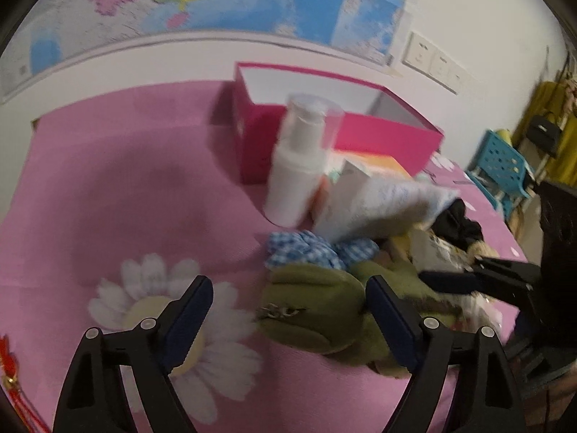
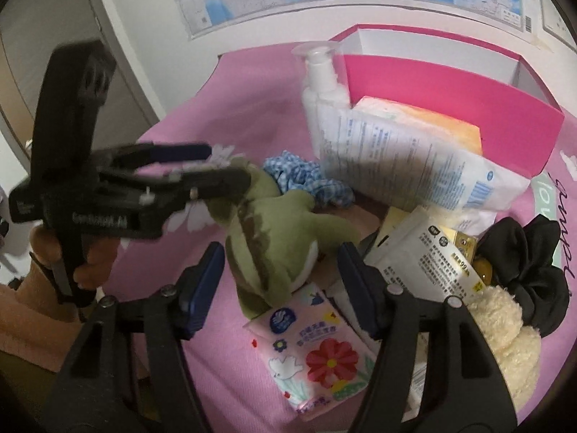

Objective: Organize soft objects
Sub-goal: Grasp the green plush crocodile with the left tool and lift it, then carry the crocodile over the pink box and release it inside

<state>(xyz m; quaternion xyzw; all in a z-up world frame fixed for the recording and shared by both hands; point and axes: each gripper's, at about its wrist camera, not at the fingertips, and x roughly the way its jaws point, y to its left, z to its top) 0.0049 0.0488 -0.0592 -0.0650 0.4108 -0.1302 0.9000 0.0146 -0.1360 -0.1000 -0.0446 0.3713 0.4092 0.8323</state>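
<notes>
Left gripper [image 1: 288,303] tilts down, parted around green plush [image 1: 317,310]; right gripper [image 2: 281,270] likewise.

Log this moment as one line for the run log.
phase: reaching | left gripper: open, straddling green plush toy | right gripper: open, around the toy's other end | pink box: no soft items visible inside

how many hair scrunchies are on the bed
2. A blue checked scrunchie lies beside the green plush toy, in front of the white bottle. A black scrunchie sits at the pile's right edge. Others may be buried.
</notes>
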